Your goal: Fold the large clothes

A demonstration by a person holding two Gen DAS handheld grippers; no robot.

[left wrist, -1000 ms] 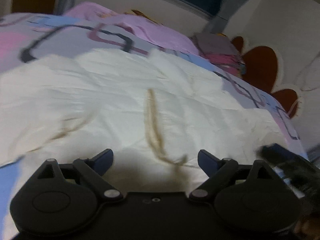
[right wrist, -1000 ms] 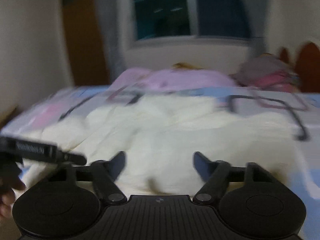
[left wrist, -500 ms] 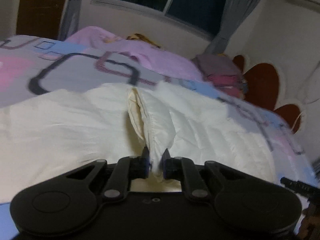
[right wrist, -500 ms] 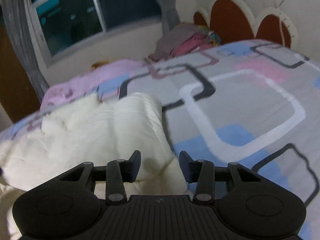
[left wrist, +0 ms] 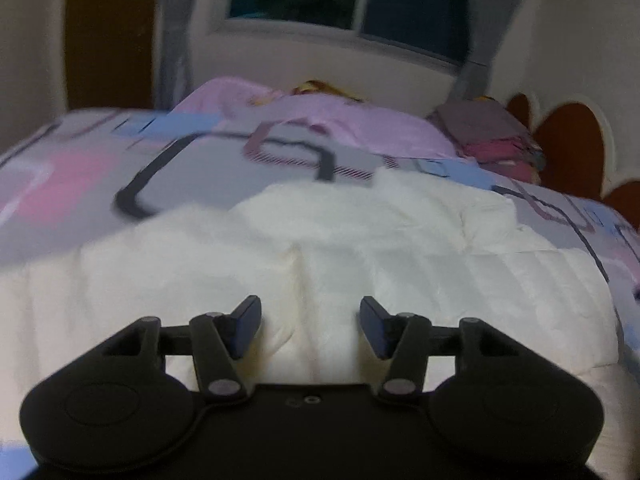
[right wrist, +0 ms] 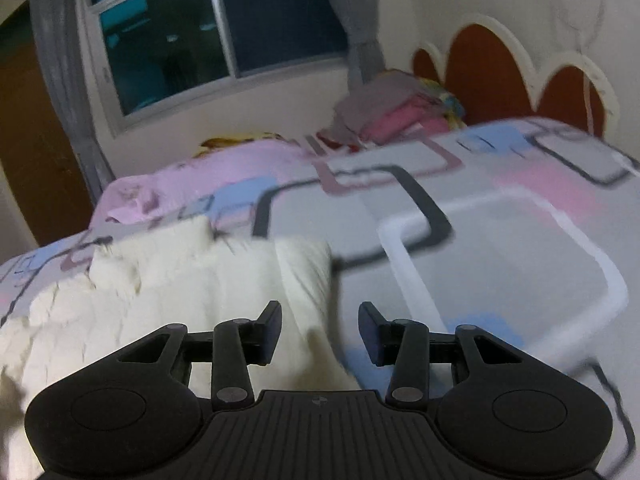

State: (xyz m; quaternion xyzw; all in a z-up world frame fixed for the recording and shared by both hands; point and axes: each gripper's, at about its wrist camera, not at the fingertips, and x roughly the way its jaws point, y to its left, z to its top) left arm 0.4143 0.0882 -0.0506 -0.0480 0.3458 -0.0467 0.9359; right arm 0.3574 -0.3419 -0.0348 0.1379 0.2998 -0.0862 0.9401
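A large cream quilted garment point(left wrist: 360, 248) lies spread across the patterned bedspread point(left wrist: 72, 168). My left gripper point(left wrist: 310, 328) hovers low over its near part. Its jaws are opening, and a soft ridge of the fabric lies between them, untouched by the pads. In the right wrist view the same garment point(right wrist: 168, 292) fills the lower left. My right gripper point(right wrist: 320, 330) sits over its right edge. Those jaws are closing, with the cream edge between them and the right fingertip point(right wrist: 370, 332) over bare bedspread point(right wrist: 500, 248). Neither pad presses on the cloth.
A pink blanket point(left wrist: 340, 120) is bunched at the far side of the bed. A pile of folded clothes point(right wrist: 392, 116) rests by the red scalloped headboard point(right wrist: 488, 64). Behind are a dark window point(right wrist: 208, 32), grey curtains and a brown door point(left wrist: 108, 32).
Half a second ago my left gripper pinched a raised fold of the garment; now it has let go and the fold has sunk. My right gripper moved along to the garment's right edge and narrowed.
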